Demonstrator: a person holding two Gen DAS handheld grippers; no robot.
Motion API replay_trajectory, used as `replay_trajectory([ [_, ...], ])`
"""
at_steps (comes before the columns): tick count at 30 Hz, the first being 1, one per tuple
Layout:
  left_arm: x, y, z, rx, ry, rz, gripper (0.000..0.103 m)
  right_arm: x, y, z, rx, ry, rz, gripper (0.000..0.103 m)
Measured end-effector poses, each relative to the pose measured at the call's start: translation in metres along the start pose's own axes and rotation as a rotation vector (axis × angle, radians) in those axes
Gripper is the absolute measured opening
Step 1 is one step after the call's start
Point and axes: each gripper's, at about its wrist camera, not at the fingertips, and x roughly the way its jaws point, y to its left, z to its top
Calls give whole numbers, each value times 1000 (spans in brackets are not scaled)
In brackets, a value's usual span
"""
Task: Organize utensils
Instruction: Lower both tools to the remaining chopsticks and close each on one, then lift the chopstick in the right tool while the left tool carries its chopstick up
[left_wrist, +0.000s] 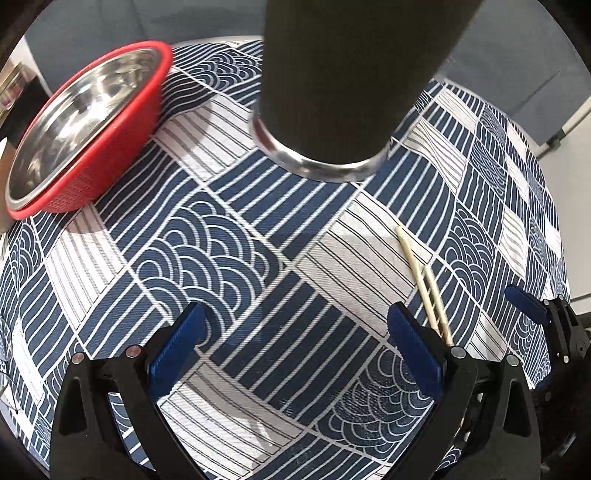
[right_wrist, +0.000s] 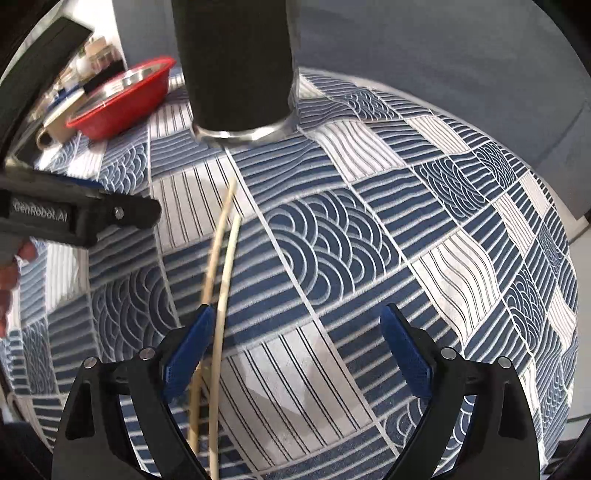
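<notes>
The left gripper (left_wrist: 295, 354) has its blue fingers wide apart, holding nothing. The right gripper (right_wrist: 297, 350) is spread wide too. Two pale chopsticks (right_wrist: 221, 266) lie on the blue and white cloth (right_wrist: 369, 240), low in the right view, just beside its left finger. A tall black cup (right_wrist: 236, 62) stands at the top. The other tool (right_wrist: 74, 218) at left reads "GenRobot.AI".

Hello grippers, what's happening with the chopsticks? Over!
Left gripper open, empty. Right gripper open, chopsticks on the tablecloth by its left jaw, ungrasped. Black canister stands ahead; nothing blocking.
</notes>
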Motion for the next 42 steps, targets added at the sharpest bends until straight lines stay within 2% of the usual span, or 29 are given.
replay_trajectory([
  [15, 17, -64, 5, 92, 51, -4, 97, -5, -54, -25, 153, 37, -34, 85],
  [18, 23, -76, 8, 86, 65, 51, 97, -7, -59, -28, 167, 30, -8, 73],
  [22, 28, -88, 6, 98, 61, 112, 98, -9, -57, -26, 142, 24, 6, 50],
  [26, 28, -92, 3, 124, 40, 110, 98, -12, -56, -24, 127, 21, 7, 20],
  [28, 28, -93, 2, 144, 40, 103, 97, -12, -55, -23, 113, 23, 10, 13],
  [32, 16, -84, -7, 167, 12, 93, 83, -11, -57, -21, 117, 47, 9, 6],
  [36, 6, -73, -12, 205, -10, 74, 59, -11, -65, -19, 167, 63, 52, 4],
  [38, 1, -59, -16, 193, -9, 69, 43, -10, -69, -19, 197, 61, 67, 4],
  [40, -4, -38, -12, 159, 1, 60, 13, -11, -70, -18, 209, 57, 77, 4],
  [42, -4, -26, -11, 113, 23, 30, 6, -14, -71, -15, 218, 46, 81, 4],
])
